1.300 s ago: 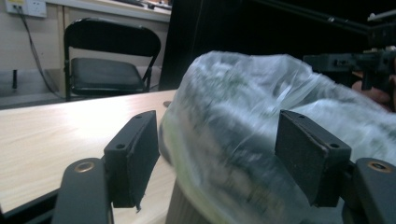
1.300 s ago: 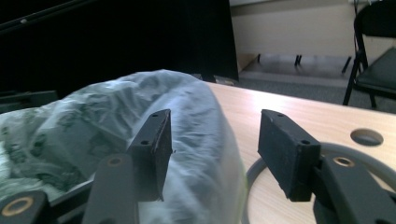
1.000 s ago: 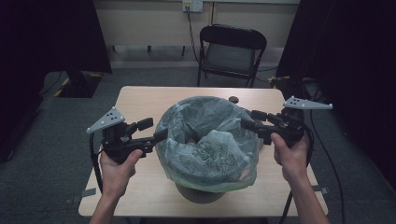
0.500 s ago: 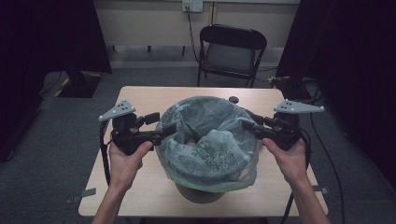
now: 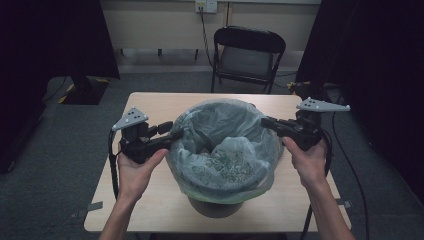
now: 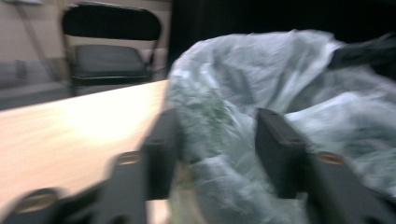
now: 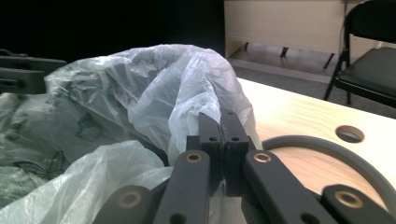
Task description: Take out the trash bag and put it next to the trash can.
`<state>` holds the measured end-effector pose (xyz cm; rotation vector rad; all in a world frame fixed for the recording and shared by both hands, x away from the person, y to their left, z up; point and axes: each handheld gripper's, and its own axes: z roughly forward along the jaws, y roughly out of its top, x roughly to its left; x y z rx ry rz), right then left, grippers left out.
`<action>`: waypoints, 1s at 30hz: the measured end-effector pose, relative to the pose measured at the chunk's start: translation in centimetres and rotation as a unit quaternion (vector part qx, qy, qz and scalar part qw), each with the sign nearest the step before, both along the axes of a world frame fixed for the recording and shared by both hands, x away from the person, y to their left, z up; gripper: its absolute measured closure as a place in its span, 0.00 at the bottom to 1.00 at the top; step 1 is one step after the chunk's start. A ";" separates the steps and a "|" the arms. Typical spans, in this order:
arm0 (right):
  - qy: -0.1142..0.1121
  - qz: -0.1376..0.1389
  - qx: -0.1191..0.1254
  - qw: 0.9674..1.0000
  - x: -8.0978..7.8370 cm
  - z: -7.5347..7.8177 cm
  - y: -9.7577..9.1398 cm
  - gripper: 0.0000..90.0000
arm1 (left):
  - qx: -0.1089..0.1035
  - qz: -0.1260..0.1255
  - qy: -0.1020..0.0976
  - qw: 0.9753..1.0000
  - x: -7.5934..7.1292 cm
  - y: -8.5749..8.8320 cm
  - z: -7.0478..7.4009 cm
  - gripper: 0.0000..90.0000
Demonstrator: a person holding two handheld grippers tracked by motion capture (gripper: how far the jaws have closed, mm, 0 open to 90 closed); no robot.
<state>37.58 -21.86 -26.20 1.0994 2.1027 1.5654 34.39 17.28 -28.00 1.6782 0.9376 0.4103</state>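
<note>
At table (image 5: pixel 150 107) centre: translucent bag (image 5: pixel 225 145) lining a dark bin (image 5: pixel 215 206), rim spread wide, crumpled filling inside. On the left side, left gripper (image 5: pixel 172 135) reaching into the bag's edge, jaws just closing, plastic between them in the blurred left gripper view (image 6: pixel 219 140), pads not clearly pressing yet. On the right side, right gripper (image 5: pixel 266 121) at the opposite edge, jaws just closing and now clamped tight on a fold of the bag (image 7: pixel 187 102). Beyond the far edge, black folding chair (image 5: pixel 247 55).
</note>
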 end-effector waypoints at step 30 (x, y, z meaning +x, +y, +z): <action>-0.036 0.057 0.037 0.997 -0.8 3.0 2.2 1.00 | -0.032 -0.065 -0.066 0.995 -2.1 -1.2 4.7 1.00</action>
